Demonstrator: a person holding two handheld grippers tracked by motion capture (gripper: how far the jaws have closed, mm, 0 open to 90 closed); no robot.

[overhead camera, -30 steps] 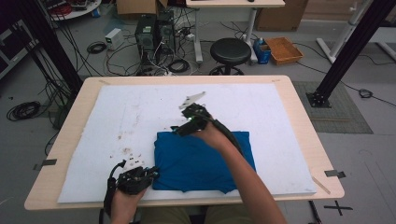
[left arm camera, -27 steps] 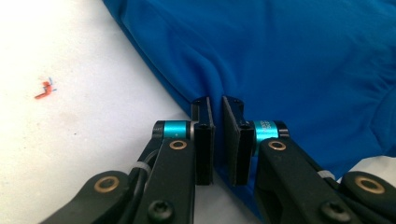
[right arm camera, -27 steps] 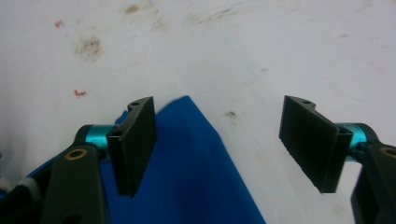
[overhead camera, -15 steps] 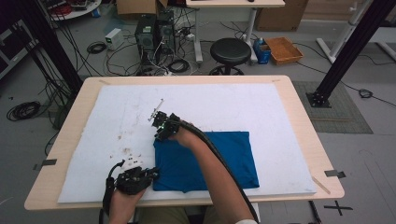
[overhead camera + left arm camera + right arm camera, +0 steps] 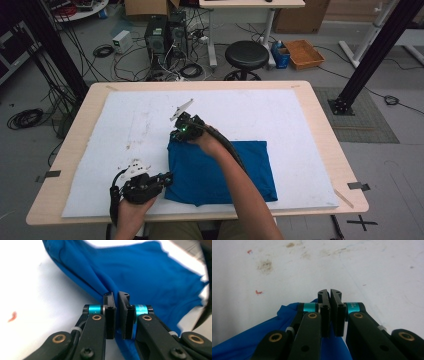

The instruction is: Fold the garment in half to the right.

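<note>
both grippers' jaws on blue cloth (image 5: 220,170)

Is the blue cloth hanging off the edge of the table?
No, the blue cloth lies flat on the white mat, wholly inside the table's wooden rim, in the high view.

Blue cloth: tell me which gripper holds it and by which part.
Both. The left gripper pinches the blue cloth at its near left corner; the right gripper has just closed on its far left corner.
</note>
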